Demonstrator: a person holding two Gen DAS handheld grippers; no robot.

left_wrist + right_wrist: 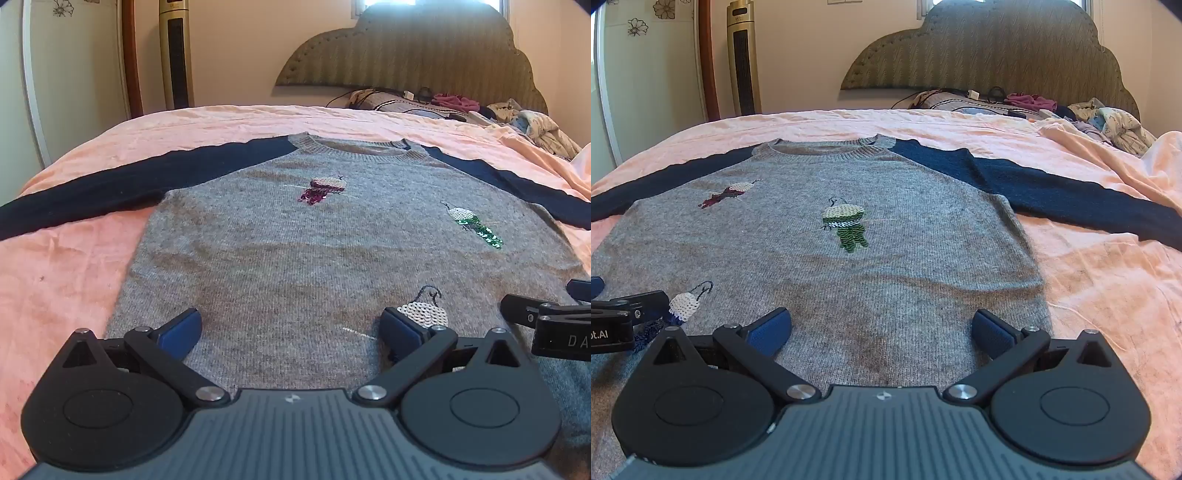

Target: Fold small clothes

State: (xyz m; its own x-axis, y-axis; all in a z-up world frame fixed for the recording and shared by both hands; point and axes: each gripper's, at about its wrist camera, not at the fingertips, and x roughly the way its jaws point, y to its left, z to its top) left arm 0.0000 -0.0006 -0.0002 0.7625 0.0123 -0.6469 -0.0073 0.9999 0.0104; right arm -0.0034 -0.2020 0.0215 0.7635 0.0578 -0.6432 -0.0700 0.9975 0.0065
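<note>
A small grey knit sweater (280, 251) with dark navy sleeves (110, 188) lies flat, front up, on a pink bedsheet (55, 280); it also shows in the right wrist view (886, 266). Sequin bird patches sit on its chest. Both sleeves are spread out sideways. My left gripper (291, 332) is open and empty over the lower left part of the hem. My right gripper (882, 332) is open and empty over the lower right part of the hem. Each gripper's tip shows at the edge of the other's view.
A padded headboard (424, 51) stands at the far end. A pile of clothes, cables and a pillow (480, 110) lies at the far right of the bed. A tower heater (177, 55) stands by the wall at left. Rumpled sheet (1126, 166) lies to the right.
</note>
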